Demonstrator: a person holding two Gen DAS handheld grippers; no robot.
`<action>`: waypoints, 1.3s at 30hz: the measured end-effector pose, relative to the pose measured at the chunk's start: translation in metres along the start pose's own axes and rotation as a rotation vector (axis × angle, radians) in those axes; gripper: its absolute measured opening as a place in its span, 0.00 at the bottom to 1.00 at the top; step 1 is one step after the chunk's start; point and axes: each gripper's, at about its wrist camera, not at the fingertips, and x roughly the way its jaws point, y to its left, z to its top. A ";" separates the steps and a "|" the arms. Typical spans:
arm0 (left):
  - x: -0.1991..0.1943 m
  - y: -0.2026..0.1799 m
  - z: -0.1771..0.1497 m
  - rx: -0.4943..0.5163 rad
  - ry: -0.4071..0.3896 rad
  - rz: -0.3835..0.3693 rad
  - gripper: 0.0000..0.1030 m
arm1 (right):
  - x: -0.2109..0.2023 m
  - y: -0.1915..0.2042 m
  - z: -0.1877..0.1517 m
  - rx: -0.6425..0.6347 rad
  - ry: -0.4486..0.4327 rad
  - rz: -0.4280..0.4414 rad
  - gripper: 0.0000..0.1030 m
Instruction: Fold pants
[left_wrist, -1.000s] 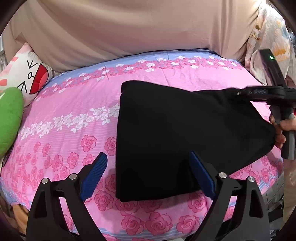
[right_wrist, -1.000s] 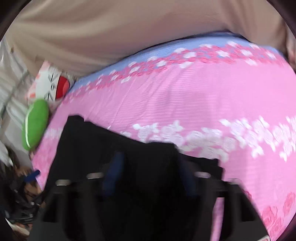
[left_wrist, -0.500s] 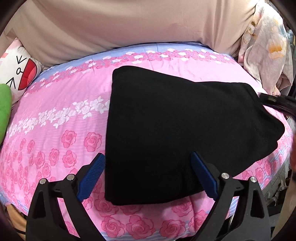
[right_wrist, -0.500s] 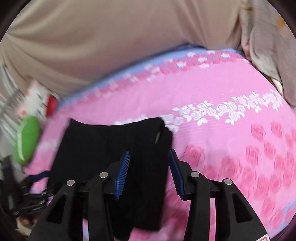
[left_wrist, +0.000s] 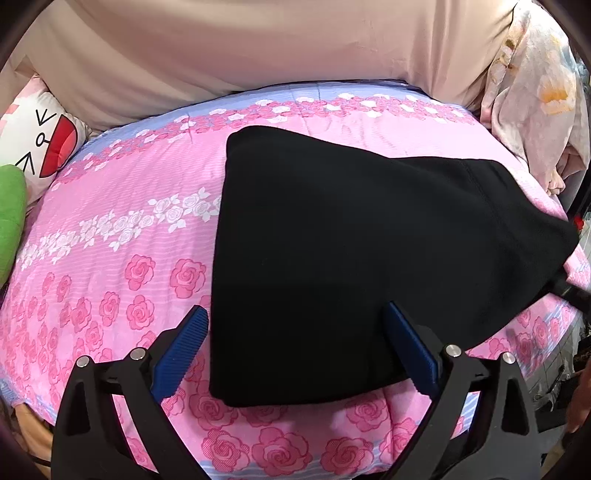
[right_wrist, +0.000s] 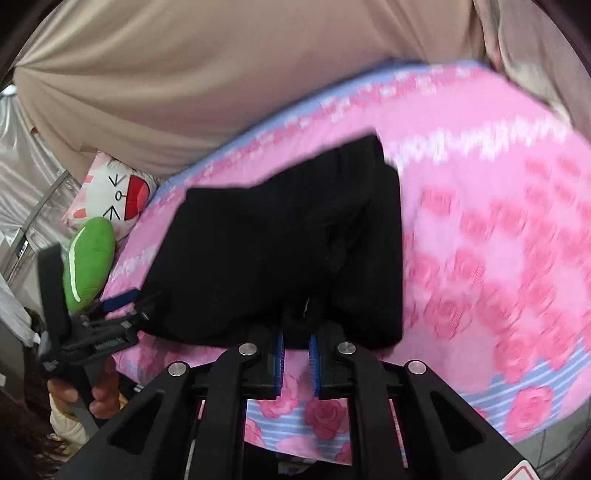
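Observation:
The black pants (left_wrist: 351, 258) lie folded on the pink rose bedsheet (left_wrist: 122, 236). My left gripper (left_wrist: 295, 332) is open, its blue pads either side of the pants' near left corner, holding nothing. In the right wrist view the pants (right_wrist: 280, 251) lie bunched, and my right gripper (right_wrist: 297, 347) is shut on their near edge, with black cloth pinched between the blue pads. The left gripper also shows in the right wrist view (right_wrist: 122, 299), at the pants' left end. The right gripper's tip (left_wrist: 569, 291) shows at the pants' right end.
A white cartoon-face pillow (left_wrist: 40, 144) and a green plush (left_wrist: 9, 221) lie at the bed's left. A floral quilt (left_wrist: 535, 96) is bunched at the back right. A beige curtain (left_wrist: 258, 48) hangs behind the bed. The bed's near edge (right_wrist: 332, 435) is just below my right gripper.
My right gripper was open over the pants' edge half a second ago and has closed on the cloth. The left gripper stays open and has hardly moved.

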 end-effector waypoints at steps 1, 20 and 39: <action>0.000 0.000 0.000 0.002 0.000 0.000 0.92 | -0.007 0.000 0.002 0.004 -0.017 0.001 0.09; 0.010 0.009 -0.005 -0.067 0.043 -0.026 0.96 | -0.048 -0.010 0.010 0.013 -0.129 -0.118 0.62; -0.031 0.112 -0.033 -0.274 -0.021 0.039 0.95 | 0.238 0.208 0.073 -0.528 0.200 -0.077 0.07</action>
